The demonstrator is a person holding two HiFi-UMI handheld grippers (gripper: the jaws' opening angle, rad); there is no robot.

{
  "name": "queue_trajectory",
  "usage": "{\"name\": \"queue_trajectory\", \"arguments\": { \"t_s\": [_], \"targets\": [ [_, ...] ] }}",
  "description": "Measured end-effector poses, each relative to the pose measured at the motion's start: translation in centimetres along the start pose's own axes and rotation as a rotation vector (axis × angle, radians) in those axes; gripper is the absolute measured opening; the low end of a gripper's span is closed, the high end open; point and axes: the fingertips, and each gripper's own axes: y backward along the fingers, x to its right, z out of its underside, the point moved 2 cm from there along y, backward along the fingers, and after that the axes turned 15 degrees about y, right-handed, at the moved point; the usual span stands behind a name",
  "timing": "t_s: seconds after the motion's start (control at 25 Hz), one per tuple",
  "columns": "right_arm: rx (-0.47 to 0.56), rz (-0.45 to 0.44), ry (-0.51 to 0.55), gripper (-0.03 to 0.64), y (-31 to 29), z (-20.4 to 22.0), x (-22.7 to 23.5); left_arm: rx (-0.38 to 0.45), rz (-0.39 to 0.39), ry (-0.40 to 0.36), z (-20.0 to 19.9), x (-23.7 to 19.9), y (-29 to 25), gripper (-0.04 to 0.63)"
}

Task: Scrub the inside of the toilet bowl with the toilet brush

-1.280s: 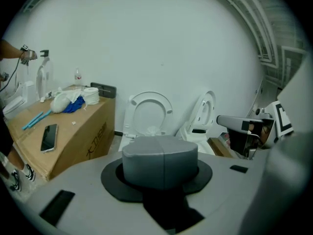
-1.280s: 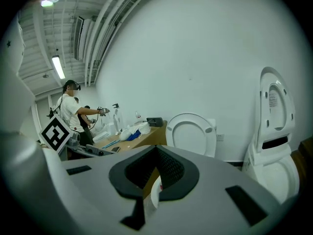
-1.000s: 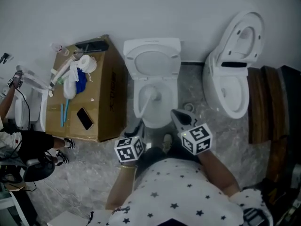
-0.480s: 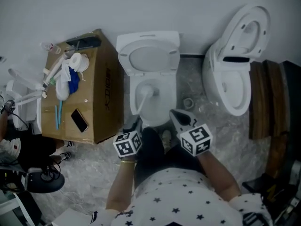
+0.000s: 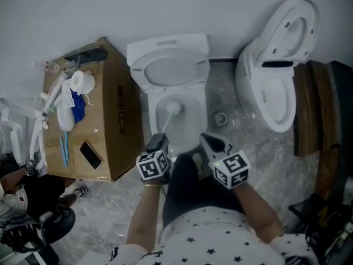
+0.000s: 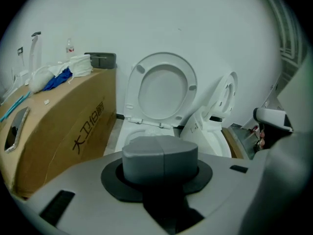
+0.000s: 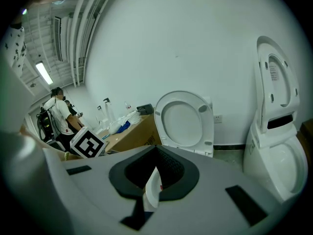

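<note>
A white toilet [image 5: 193, 101] stands with its lid [image 5: 170, 70] raised against the wall. The toilet brush [image 5: 171, 109] has its white head down in the bowl, and its thin handle slants back to my left gripper [image 5: 158, 142] at the bowl's front rim. That gripper is shut on the handle. In the left gripper view its grey pads [image 6: 142, 156] meet and hide the handle, with the lid [image 6: 164, 89] beyond. My right gripper [image 5: 212, 139] hovers at the bowl's front right, jaws apart. A white strip [image 7: 151, 192] shows in its dark gap [image 7: 155, 173].
A cardboard box [image 5: 118, 126] stands left of the toilet with cloths [image 5: 69, 101], a phone [image 5: 90, 154] and bottles on top. A second toilet [image 5: 270, 93] with raised lid stands at the right, next to wooden boards [image 5: 309, 109]. A person [image 7: 58, 114] stands far left.
The head view has swung, so the box sits further left. My left gripper has edged up towards the bowl's front rim with the brush. The right gripper has barely moved.
</note>
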Motion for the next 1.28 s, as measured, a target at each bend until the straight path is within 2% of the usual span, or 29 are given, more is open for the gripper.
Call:
{"name": "queue_trajectory", "arguments": {
  "t_s": [0.52,1.0,1.28],
  "targets": [
    [-0.064,0.047,-0.046,0.006,-4.4,2.1,2.0,-0.107,-0.023,-0.036,-0.7,-1.8,-7.1,0.147],
    [-0.122,0.053,-0.08,0.006,-7.0,4.7,2.9,-0.155,-0.037,-0.071,-1.4,-2.1,-13.0,0.147],
    [-0.137,0.055,-0.085,0.006,-7.5,5.3,3.6,-0.164,-0.042,-0.082,-1.6,-2.0,-14.7,0.147]
  ]
}}
